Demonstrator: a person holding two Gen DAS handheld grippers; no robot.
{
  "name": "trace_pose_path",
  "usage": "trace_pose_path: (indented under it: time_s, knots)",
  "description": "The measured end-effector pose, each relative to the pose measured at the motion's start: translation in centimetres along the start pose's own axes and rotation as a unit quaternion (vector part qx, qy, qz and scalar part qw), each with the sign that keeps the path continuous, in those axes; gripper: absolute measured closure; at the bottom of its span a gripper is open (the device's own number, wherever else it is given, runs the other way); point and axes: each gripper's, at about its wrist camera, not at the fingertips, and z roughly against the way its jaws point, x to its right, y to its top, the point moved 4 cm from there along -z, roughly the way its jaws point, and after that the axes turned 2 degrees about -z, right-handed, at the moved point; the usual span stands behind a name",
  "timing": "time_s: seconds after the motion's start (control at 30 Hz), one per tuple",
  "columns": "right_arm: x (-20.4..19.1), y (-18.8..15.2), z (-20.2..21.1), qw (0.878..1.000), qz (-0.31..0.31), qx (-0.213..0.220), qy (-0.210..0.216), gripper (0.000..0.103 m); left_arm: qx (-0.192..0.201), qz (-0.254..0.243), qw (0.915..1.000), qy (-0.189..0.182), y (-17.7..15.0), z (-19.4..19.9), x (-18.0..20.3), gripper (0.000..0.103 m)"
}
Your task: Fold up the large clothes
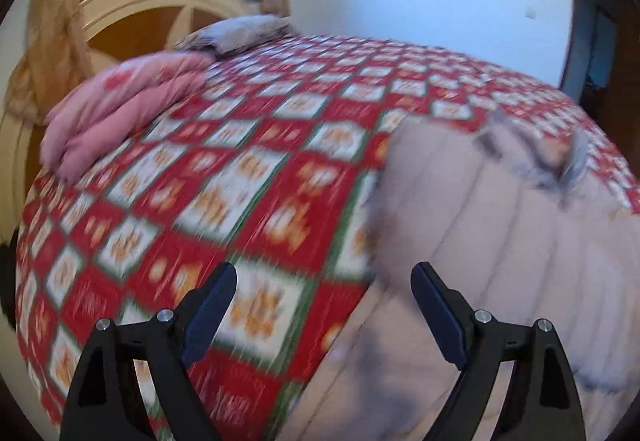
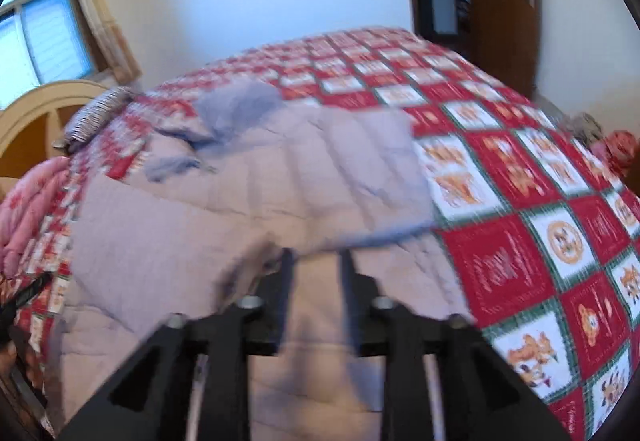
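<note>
The left gripper (image 1: 324, 283) hangs above the bed with its jaws spread wide and nothing between them; the red-and-white checked bedspread (image 1: 224, 177) shows through the gap. The right gripper (image 2: 316, 261) has its jaws set narrowly apart — a slim gap over pale fabric. Motion blur hides whether its fingertips (image 2: 286, 261) pinch the cloth, so its grip cannot be told.

The task's garment, a pale lilac quilted coat (image 2: 248, 193), lies spread across the near half of the bedspread, directly under the right gripper and just right of the left one. Its grey-blue fur-like trim (image 2: 240, 105) lies at the far end — toward the wall.

A folded pink quilt (image 1: 120, 109) and a striped pillow (image 1: 240, 31) rest near the arched headboard (image 1: 132, 9). Both views are smeared; the bedspread's printed figures are hard to make out. The coat's near edge is cut off behind the gripper frames.
</note>
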Motion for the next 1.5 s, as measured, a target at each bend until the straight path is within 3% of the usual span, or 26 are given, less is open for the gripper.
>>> trace_pose_path:
  time_s: [0.1,0.17,0.23,0.3,0.37,0.43,0.57,0.77,0.93,1.07,1.2,1.3,1.5]
  knots:
    - [-5.1,0.7,0.6,0.998,0.049,0.015,0.045,0.065,0.020,-0.003,0.9998,-0.002,3.2,-1.2,1.8,0.014]
    - [-8.5,0.8,-0.1,0.994,0.082,0.009,0.069,0.065,0.031,-0.019,0.9991,0.022,4.6,-3.3,2.9,0.014]
    - [-11.0,0.5,-1.7,0.991,0.100,-0.009,0.090,0.065,-0.002,-0.041,0.9962,0.076,4.4,-7.0,3.7,0.014]
    - [-12.0,-0.2,-4.8,0.989,0.106,-0.060,0.089,0.065,-0.046,-0.040,0.9955,0.072,2.9,-9.7,4.3,0.014]
    - [-11.6,-1.2,-6.9,0.988,0.120,-0.083,0.055,0.067,-0.056,-0.034,0.9962,0.058,1.1,-10.6,5.0,0.013]
    - [-9.8,-2.4,-8.7,0.986,0.123,-0.107,0.024,0.071,-0.033,-0.045,0.9974,0.045,-0.2,-10.3,6.0,0.013]
    - [-6.6,-3.6,-9.3,0.987,0.111,-0.113,0.015,0.078,-0.031,-0.065,0.9969,0.030,-0.7,-10.3,7.6,0.013]
    - [-6.3,-3.6,-8.4,0.987,0.119,-0.106,0.005,0.079,-0.055,-0.030,0.9980,0.012,0.1,-9.3,6.0,0.013]
    - [-6.4,-0.3,-4.8,0.994,0.101,-0.028,0.009,0.076,-0.005,0.002,0.9999,-0.014,3.1,-4.8,6.3,0.013]
    - [-6.1,2.3,-6.0,0.996,0.084,-0.009,-0.031,0.048,-0.011,-0.049,0.9985,-0.023,3.2,-5.4,10.9,0.013]
    - [-5.4,1.7,-9.6,0.995,0.080,-0.042,-0.047,0.050,-0.049,-0.074,0.9960,-0.008,0.7,-9.3,13.1,0.013]
    - [-4.0,-0.3,-11.7,0.994,0.074,-0.062,-0.052,0.050,-0.026,-0.068,0.9973,-0.012,-0.3,-9.7,13.2,0.010]
    - [-4.0,-1.2,-11.9,0.992,0.090,-0.056,-0.065,0.050,-0.026,-0.060,0.9977,-0.016,-0.6,-10.1,13.0,0.009]
